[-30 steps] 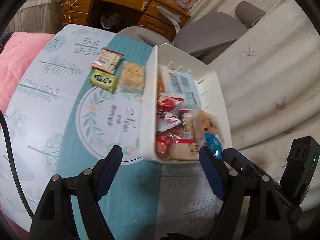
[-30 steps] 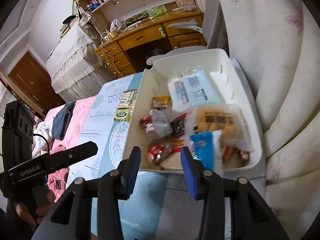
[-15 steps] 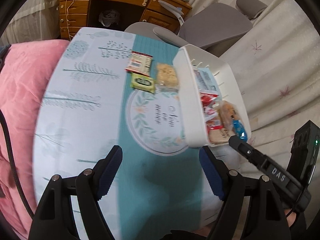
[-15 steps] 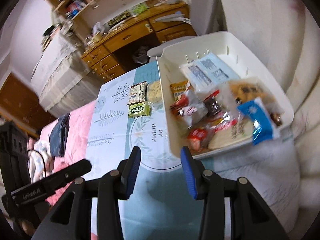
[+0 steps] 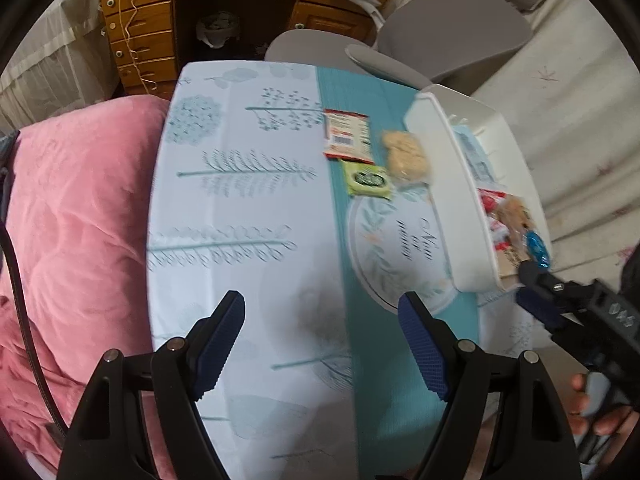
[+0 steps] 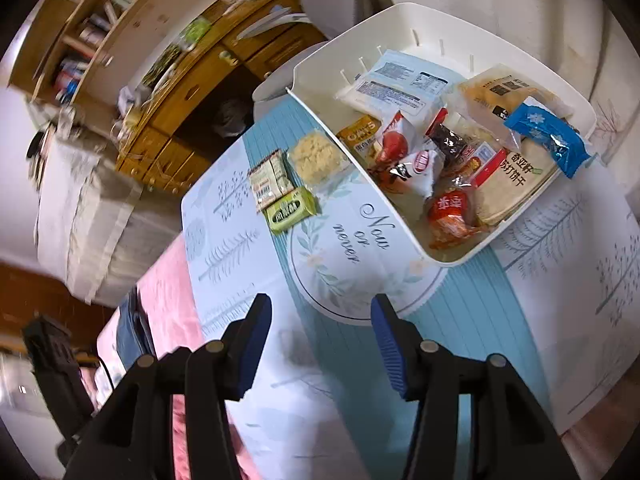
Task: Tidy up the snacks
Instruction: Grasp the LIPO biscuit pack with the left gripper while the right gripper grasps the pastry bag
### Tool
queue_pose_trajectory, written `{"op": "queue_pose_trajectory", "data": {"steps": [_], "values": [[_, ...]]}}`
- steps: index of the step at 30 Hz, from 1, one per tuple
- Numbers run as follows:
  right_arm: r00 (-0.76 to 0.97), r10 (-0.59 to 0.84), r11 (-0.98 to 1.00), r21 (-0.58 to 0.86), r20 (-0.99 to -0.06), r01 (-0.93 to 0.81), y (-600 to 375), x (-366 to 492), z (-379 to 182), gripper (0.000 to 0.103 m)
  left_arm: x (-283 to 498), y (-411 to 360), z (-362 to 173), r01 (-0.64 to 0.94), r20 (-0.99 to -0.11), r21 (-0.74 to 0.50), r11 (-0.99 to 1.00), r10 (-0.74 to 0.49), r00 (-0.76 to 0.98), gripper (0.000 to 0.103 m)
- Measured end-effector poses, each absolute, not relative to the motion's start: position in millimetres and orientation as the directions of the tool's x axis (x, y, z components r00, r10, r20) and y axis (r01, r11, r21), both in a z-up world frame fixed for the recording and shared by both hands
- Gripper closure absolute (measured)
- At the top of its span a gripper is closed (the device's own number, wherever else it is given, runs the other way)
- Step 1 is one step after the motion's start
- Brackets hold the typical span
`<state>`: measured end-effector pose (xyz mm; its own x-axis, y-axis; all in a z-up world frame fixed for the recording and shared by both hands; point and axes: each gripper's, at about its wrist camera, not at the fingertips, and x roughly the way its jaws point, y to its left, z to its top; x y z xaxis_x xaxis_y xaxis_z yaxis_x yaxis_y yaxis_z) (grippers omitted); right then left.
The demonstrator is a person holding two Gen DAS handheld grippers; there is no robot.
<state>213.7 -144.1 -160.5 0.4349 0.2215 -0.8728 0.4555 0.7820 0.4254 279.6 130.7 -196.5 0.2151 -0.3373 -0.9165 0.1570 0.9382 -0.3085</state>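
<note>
A white basket (image 6: 448, 258) (image 5: 452, 184) holds several snack packets, with a blue packet (image 6: 548, 138) at its near right corner. Three snacks lie on the table left of the basket: a green packet (image 6: 292, 210) (image 5: 368, 180), a red-edged packet (image 5: 346, 134) (image 6: 268, 182) and a clear pack of pale biscuits (image 5: 404, 156) (image 6: 316, 156). My left gripper (image 5: 320, 344) is open and empty over the table's near left part. My right gripper (image 6: 320, 344) is open and empty above the near table; it also shows at the right edge of the left wrist view (image 5: 560, 308).
The table carries a blue and white cloth with a round print (image 6: 352, 248). A pink quilt (image 5: 76, 240) lies left of the table. A grey chair (image 5: 440, 32) and a wooden desk (image 5: 224, 8) stand behind. White fabric (image 5: 580, 120) lies to the right.
Both grippers have pulled back from the basket and swung left over the table. The right gripper has opened wider. The snacks have not moved.
</note>
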Motion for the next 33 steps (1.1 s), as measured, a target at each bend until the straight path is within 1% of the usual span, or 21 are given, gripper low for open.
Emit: {"op": "queue_pose_trajectory", "data": {"steps": [2, 10, 12, 13, 14, 18, 21, 26, 33], "values": [[0.435, 0.228, 0.757, 0.439, -0.871, 0.484, -142, 223, -159, 0.039, 292, 136, -198, 0.142, -0.919, -0.306, 0.941, -0.331, 0.215, 0.025], [0.419, 0.249, 0.625, 0.476, -0.873, 0.619, -149, 270, -161, 0.037, 336, 134, -199, 0.116, -0.920, -0.299, 0.947, -0.318, 0.227, 0.025], [0.431, 0.269, 0.581, 0.501, -0.862, 0.641, -151, 285, -164, 0.032, 348, 129, -198, 0.127, -0.918, -0.296, 0.947, -0.318, 0.237, 0.022], [0.436, 0.275, 0.569, 0.510, -0.857, 0.645, -152, 292, -165, 0.026, 354, 126, -198, 0.132, -0.918, -0.290, 0.948, -0.314, 0.240, 0.022], [0.439, 0.278, 0.558, 0.516, -0.854, 0.650, -151, 298, -166, 0.022, 362, 122, -199, 0.139, -0.918, -0.284, 0.949, -0.311, 0.244, 0.022], [0.447, 0.292, 0.493, 0.534, -0.845, 0.687, -151, 324, -176, 0.020, 389, 106, -205, 0.170, -0.917, -0.281, 0.945, -0.316, 0.244, 0.022], [0.435, 0.277, 0.431, 0.515, -0.857, 0.741, -155, 339, -189, 0.019, 409, 92, -212, 0.190, -0.916, -0.268, 0.944, -0.311, 0.253, 0.022], [0.409, 0.245, 0.310, 0.470, -0.879, 0.826, -167, 357, -213, 0.019, 436, 71, -230, 0.214, -0.902, -0.309, 0.927, -0.357, 0.244, 0.022], [0.361, 0.191, 0.327, 0.406, -0.913, 0.853, -173, 389, -241, 0.019, 464, 37, -268, 0.256, -0.909, -0.324, 0.911, -0.375, 0.183, 0.022]]}}
